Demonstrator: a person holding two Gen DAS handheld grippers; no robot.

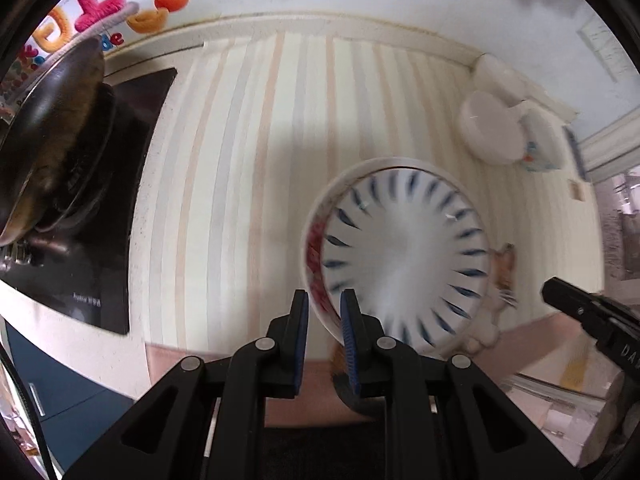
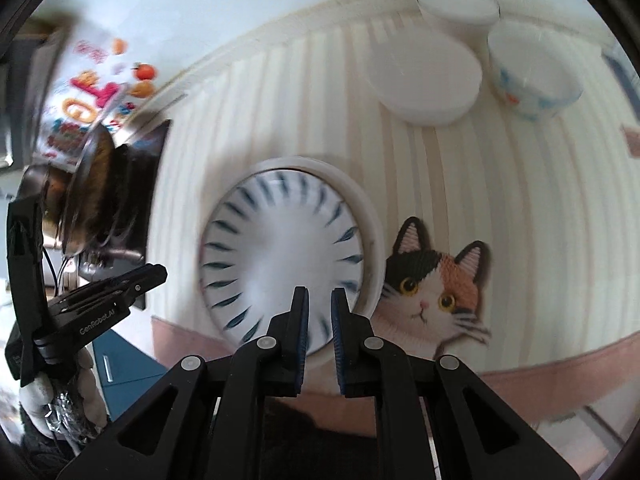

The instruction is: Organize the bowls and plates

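A blue-striped plate [image 1: 404, 252] lies on top of a larger white plate [image 1: 320, 200] on the striped mat; both show in the right wrist view, the striped plate [image 2: 280, 256] on the white plate [image 2: 370, 232]. My left gripper [image 1: 324, 300] hovers at the plates' near left rim, its jaws a narrow gap apart with nothing between them. My right gripper [image 2: 320, 300] hovers over the plates' near edge, jaws also narrowly apart and empty. White bowls [image 2: 424, 76] and a patterned bowl [image 2: 532, 80] stand at the back right.
A black stove [image 1: 104, 200] with a dark wok [image 1: 52, 128] is on the left. The mat's cat picture [image 2: 436, 284] lies right of the plates. A sticker-covered wall [image 1: 112, 8] backs the counter. The counter's front edge is close below the grippers.
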